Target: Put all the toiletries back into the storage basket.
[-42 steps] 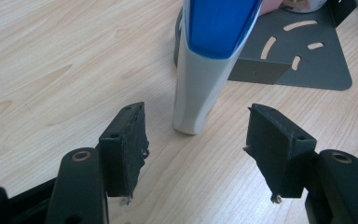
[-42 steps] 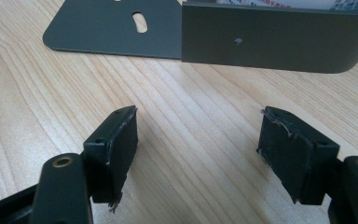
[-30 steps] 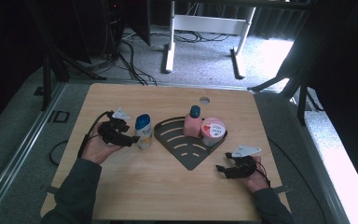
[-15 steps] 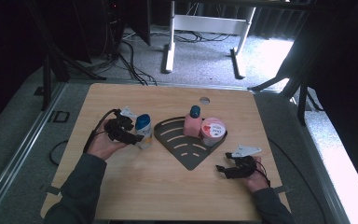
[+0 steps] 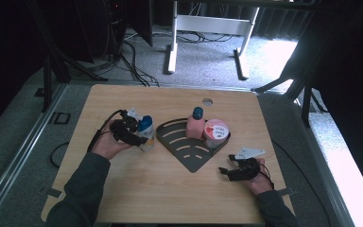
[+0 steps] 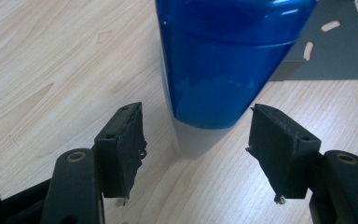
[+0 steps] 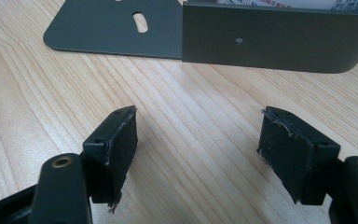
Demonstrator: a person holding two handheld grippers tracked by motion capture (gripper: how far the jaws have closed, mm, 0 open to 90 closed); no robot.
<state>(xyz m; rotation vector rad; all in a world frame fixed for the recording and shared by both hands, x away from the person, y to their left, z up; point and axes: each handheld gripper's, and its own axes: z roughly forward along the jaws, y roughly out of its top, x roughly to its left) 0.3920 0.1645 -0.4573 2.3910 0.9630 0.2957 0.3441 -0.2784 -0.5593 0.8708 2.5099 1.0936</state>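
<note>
A white bottle with a blue cap stands upright on the wooden table, just left of the dark fan-shaped rack. My left gripper is right beside it, open; in the left gripper view the blue cap looms just beyond the two pads, which stand apart and do not touch it. The rack holds a pink bottle with a dark cap and a round tub with a pink-and-white lid. My right gripper rests open on the table right of the rack, facing the rack's wall.
A round hole sits in the table near its far edge. Beyond the table are a white stand's legs and cables on the floor. A cable loops from the left gripper over the table.
My left gripper has moved right, up to the blue-capped bottle. The right gripper has stayed where it was.
</note>
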